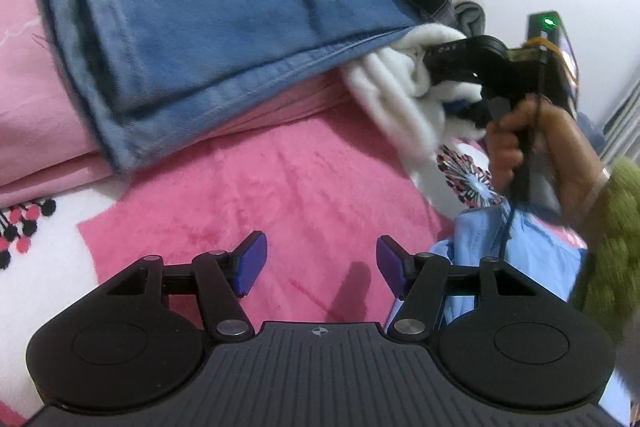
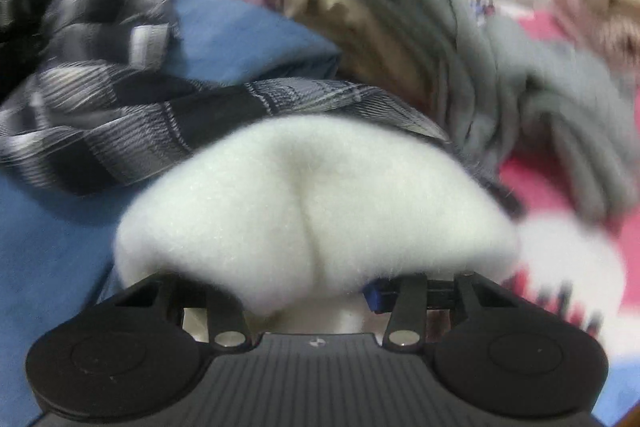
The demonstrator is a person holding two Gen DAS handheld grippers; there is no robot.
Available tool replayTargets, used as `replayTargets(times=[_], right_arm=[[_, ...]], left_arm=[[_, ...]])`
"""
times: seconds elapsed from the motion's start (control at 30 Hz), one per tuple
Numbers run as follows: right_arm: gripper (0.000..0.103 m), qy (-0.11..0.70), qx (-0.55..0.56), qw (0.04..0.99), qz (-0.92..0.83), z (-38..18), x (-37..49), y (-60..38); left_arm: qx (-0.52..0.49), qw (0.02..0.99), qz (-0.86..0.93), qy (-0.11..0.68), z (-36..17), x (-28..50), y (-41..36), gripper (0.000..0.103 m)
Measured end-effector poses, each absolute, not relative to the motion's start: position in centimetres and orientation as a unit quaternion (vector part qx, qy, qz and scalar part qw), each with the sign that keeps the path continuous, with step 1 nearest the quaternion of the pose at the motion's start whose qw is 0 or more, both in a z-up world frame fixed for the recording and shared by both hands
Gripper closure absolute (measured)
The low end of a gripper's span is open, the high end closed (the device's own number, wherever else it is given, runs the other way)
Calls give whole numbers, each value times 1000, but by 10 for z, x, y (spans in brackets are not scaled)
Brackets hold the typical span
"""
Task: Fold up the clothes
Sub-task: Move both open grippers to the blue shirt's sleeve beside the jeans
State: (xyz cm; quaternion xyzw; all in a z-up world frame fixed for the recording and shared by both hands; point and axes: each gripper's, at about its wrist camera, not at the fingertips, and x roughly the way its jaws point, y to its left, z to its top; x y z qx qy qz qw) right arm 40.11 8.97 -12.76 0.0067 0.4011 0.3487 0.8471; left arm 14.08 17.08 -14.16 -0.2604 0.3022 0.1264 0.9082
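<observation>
A white fluffy garment [image 1: 384,83] lies partly under the edge of folded blue jeans [image 1: 224,11] on a pink blanket [image 1: 280,179]. My right gripper [image 1: 444,83], held by a hand [image 1: 532,147], has its fingers buried in that white fabric. In the right wrist view the white garment [image 2: 312,203] bulges up bunched and creased over my right gripper [image 2: 308,291]; only one blue pad [image 2: 374,297] shows. My left gripper [image 1: 322,263] hovers open over bare blanket, with nothing between its purple pads.
A black-and-grey plaid shirt [image 2: 100,107] drapes over the jeans [image 2: 240,35] behind the white garment. Grey [image 2: 460,47] and tan [image 2: 360,23] clothes pile up further back. A light blue garment [image 1: 480,255] lies beside the left gripper's right finger, below a green sleeve [image 1: 608,247].
</observation>
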Motion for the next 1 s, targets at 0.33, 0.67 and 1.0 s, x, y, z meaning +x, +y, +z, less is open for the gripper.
replayTargets(times=[0.33,0.67,1.0], right_arm=[[45,447,-104,807,371,-109,401,60],[57,458,-140,733,483,-116,289,89],[92,486,-22,780,393,-142,385,125]], left_arm=[[-261,907,125,307,-128,138,174,37],[-261,909,130,298,-124,132,169,37],[-187,933,12,307,-116,128,141,37]])
